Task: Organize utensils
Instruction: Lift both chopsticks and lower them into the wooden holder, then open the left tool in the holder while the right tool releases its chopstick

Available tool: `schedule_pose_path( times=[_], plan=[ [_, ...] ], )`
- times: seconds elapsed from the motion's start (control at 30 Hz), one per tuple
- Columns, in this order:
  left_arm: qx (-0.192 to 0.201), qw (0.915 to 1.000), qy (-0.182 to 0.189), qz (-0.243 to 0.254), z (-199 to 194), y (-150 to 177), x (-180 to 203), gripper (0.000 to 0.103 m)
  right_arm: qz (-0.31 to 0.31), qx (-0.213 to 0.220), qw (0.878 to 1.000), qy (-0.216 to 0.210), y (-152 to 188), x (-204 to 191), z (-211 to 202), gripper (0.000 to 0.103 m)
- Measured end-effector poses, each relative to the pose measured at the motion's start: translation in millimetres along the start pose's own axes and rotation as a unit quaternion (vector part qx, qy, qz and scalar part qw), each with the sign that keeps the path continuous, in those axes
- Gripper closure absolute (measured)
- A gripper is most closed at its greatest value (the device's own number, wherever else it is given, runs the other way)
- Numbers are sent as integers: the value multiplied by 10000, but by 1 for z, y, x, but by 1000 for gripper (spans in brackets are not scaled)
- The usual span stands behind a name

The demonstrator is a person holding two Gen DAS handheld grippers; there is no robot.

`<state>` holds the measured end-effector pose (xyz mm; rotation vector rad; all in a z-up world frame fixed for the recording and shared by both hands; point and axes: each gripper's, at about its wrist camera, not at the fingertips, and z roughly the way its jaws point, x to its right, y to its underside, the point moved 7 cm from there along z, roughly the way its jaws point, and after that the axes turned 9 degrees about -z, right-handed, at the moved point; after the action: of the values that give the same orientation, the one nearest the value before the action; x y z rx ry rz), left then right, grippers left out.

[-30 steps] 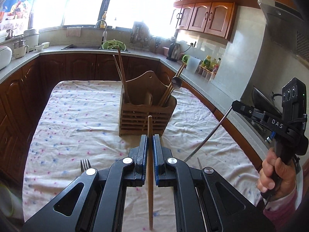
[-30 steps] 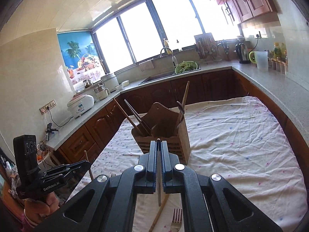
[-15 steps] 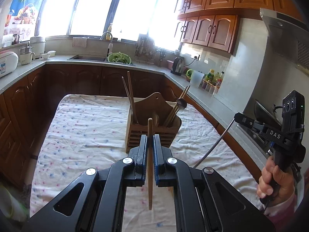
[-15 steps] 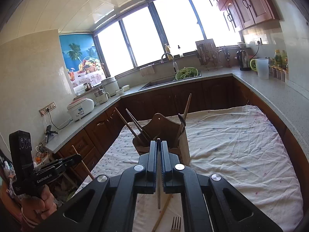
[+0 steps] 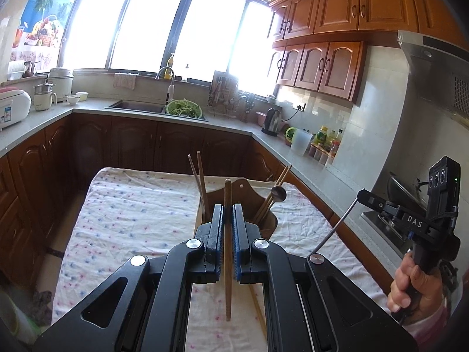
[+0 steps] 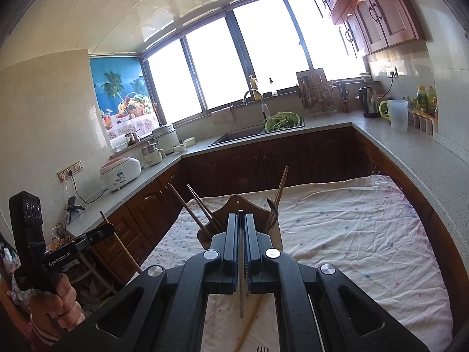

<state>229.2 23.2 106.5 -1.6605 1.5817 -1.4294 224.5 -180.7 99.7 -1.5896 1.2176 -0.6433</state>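
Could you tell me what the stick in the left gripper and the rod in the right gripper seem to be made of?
Stick: apparently unfinished wood or bamboo, matte tan. Rod: probably metal, thin, grey, with a slight sheen.

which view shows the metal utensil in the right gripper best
The left wrist view: the thin metal utensil shows side-on as a long rod in the right gripper. The right wrist view shows it edge-on, mostly hidden between shut jaws.
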Motion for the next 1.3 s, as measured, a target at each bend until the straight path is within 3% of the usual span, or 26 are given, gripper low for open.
schedule_pose_path(
  times=[0.43,0.6,1.0,1.17,1.3],
  plan=[
    [760,9971,-18,58,32,-83,17,98,-154,478,9984,255,-74,18,26,99],
    [929,9956,-129,62,58,-100,16,98,-159,489,9981,325,-88,27,51,99],
    [731,9965,-405,-35,117,-53,-3,98,152,-9,9993,331,-33,44,105,99],
    [453,9973,-569,33,133,-28,-10,98,382,-219,9986,283,-8,51,118,99],
    [510,9964,-671,81,131,-24,-17,98,375,-296,9984,310,-2,49,122,99]
  ],
)
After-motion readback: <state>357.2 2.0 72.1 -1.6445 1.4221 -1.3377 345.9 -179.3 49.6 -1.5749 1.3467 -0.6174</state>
